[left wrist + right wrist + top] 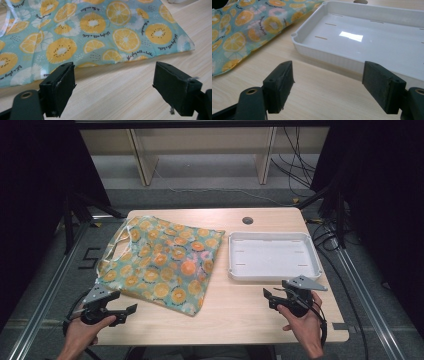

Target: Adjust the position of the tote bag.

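Note:
A teal cloth bag [165,262] printed with orange and kiwi slices lies flat on the left half of the wooden table, its handles at the far left. To its right stands an empty white tray [272,256]. My left gripper [126,312] hovers open near the front left edge, just short of the bag's near hem [100,63]. Over the front right, my right gripper [267,296] is open too, its jaws facing the tray's near wall [329,56]. Nothing sits between either pair of jaws.
A round cable hole [247,220] marks the table's far edge. Bare wood [235,312] spans the front between the two hands. Cables and metal frame legs run along the floor at both sides.

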Demonstrator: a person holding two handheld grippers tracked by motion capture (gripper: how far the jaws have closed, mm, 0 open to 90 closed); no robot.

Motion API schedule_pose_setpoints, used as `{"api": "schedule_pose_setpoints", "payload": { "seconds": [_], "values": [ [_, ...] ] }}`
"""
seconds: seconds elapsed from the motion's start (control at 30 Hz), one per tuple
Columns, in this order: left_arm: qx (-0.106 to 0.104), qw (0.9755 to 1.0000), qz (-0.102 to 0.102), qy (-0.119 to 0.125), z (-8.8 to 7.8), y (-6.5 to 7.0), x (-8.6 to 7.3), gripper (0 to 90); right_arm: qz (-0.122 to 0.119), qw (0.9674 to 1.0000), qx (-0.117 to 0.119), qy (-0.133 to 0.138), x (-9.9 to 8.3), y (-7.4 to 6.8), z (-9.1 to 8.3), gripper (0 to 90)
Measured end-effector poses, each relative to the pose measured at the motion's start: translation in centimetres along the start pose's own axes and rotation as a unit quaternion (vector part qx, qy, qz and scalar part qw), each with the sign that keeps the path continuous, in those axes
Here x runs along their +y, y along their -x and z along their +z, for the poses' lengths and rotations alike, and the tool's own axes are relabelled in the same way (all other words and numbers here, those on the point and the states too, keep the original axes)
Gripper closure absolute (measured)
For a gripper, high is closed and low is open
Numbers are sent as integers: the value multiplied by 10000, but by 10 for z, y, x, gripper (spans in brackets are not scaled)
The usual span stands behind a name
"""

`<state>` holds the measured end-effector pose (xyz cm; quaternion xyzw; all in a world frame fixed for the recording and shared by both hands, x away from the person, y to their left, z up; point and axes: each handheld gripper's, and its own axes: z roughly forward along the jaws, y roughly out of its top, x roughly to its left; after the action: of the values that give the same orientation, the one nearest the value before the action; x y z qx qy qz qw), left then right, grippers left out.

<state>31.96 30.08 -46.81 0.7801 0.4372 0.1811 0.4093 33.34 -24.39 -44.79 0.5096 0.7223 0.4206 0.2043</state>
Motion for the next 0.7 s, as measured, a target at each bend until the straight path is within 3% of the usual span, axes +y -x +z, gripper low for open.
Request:
{"api": "schedule_pose_setpoints", "payload": {
  "seconds": [0.07, 0.27, 0.3, 0.37, 0.4, 0.5, 0.53, 0.63, 0.67, 0.7],
  "values": [
    [0, 10000, -20, -3, 0, 0, 0, 172, -113, 9999, -63, 74, 0, 1, 2, 257],
    [14, 10000, 13, -22, 0, 0, 0, 172, -95, 9999, -1, 75, 0, 1, 3, 257],
    [19, 10000, 25, -32, -1, 0, 0, 172, -259, 9996, 37, 130, 0, 3, 3, 257],
    [20, 10000, 31, -29, -1, 0, 0, 172, -263, 9996, 31, 116, 1, 3, 3, 257],
    [66, 9999, 107, -49, 0, 0, 0, 172, -79, 10000, 26, -34, 1, -1, 1, 255],
    [91, 9998, 126, -114, 1, -2, 3, 159, -66, 9999, 93, 70, 1, -3, 4, 251],
    [109, 9996, 202, -135, 2, -4, 8, 159, -338, 9994, 29, 92, 1, 0, 6, 247],
    [119, 9997, 205, -82, 5, -5, 11, 159, -344, 9994, 20, 69, 1, 0, 6, 246],
    [122, 9995, 264, -118, 5, -6, 14, 159, -173, 9998, 49, -15, 0, -3, 5, 245],
    [88, 9997, 199, -66, 9, -9, 17, 159, -199, 9997, 111, 22, 0, -2, 5, 244]
  ]
}}
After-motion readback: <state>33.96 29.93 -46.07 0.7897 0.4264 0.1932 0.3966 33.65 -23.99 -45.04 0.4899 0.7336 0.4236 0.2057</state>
